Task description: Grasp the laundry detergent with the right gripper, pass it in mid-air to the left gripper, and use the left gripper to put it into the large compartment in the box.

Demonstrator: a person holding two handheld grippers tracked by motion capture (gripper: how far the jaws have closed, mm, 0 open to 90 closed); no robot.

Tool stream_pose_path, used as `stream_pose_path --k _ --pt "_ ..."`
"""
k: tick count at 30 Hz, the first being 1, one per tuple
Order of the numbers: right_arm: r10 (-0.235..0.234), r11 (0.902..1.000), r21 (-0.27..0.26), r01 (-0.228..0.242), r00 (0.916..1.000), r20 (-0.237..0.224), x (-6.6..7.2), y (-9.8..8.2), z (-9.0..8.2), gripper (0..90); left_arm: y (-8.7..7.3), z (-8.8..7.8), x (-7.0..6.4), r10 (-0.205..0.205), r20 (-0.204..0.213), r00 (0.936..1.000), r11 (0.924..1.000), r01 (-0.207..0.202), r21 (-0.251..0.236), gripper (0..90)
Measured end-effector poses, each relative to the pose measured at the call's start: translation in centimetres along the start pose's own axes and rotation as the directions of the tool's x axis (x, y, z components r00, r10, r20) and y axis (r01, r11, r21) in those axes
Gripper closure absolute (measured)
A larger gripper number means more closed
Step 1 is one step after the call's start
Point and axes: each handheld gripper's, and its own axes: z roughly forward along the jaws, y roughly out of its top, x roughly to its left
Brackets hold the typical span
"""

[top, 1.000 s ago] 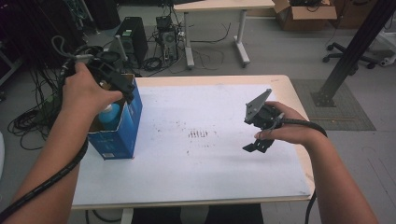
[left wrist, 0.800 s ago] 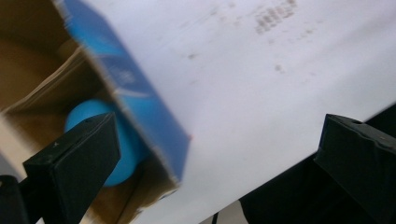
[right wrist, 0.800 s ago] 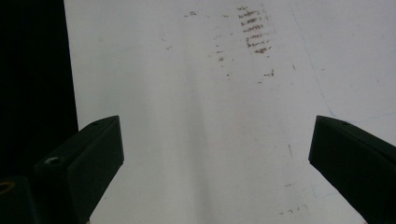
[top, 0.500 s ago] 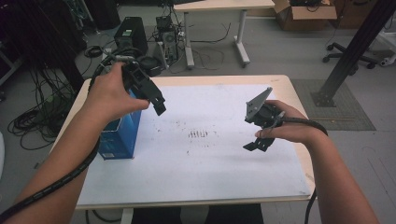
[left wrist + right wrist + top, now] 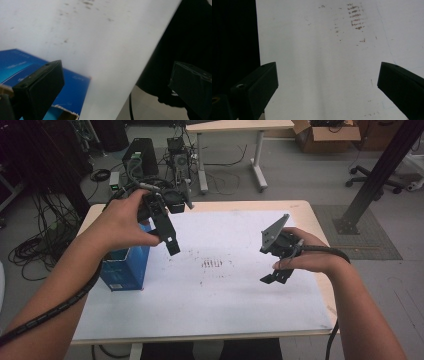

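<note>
**Overhead, two hand-held grippers hover above a table with a blue box**

Seen from the high view, a person stands at a white-topped table [image 5: 235, 310], forearms entering from the bottom, a black two-jaw gripper in each hand. An open-topped blue cardboard box [image 5: 125, 269] stands upright near the table's left edge, just below and beside the left hand.

Judging by its look, the box is light and fairly stiff, though its thin walls would buckle under a hard squeeze, and the torn cardboard rim seen in the left gripper view suggests it tears easily. Its printed sides may be a little slick. A sensible hold would be on one upper wall, one jaw inside and one outside, or across two opposite faces.

The left gripper [image 5: 169, 231] hangs in the air just right of the box's top, pointing down toward the table. Its jaws are spread wide and hold nothing; in its own view the box [image 5: 75, 85] lies beyond one jaw, not touched.

The right gripper [image 5: 275, 265] hovers over the right half of the table, well apart from the box (faint brown smudges mark the surface between them). Its jaws also stand wide apart, with bare tabletop between them.
</note>
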Motion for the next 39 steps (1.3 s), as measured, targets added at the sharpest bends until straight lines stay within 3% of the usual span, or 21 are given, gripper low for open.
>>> stream_pose_path --k 5,10,15,18,21,28,39 --pt "0.000 0.9998 0.020 0.001 1.0000 -0.004 -0.1 0.2 0.0 3.2 0.0 0.9 -0.3 0.096 0.026 0.9950 0.9951 -0.097 0.019 0.2" --pt "0.002 0.9989 0.047 -0.002 1.0000 -0.007 -0.1 0.5 0.0 3.2 0.0 1.8 -0.7 0.209 0.053 0.9765 0.9772 -0.211 0.028 0.2" --pt "0.000 0.9975 0.071 0.001 0.9999 -0.013 -0.2 0.9 0.0 3.3 0.3 3.3 -0.6 0.234 0.075 0.9693 0.9674 -0.240 0.082 0.2" --pt "-0.007 0.9972 0.074 0.008 0.9998 -0.020 -0.2 1.1 -0.1 3.4 0.5 3.9 -0.8 0.284 0.114 0.9521 0.9533 -0.293 0.075 0.2" --pt "-0.003 0.9969 0.079 0.005 0.9999 -0.016 -0.3 1.0 -0.2 3.3 0.7 4.0 -1.0 0.304 0.125 0.9446 0.9472 -0.313 0.068 0.2" --pt "-0.002 0.9961 0.088 0.004 0.9998 -0.018 -0.4 0.6 -0.4 3.4 1.5 3.7 -1.4 0.335 0.119 0.9347 0.9372 -0.343 0.061 0.2" --pt "-0.002 0.9912 0.133 0.005 0.9997 -0.023 -0.7 0.6 -0.3 3.5 2.3 3.6 -1.5 0.343 0.124 0.9311 0.9343 -0.352 0.057 0.2"
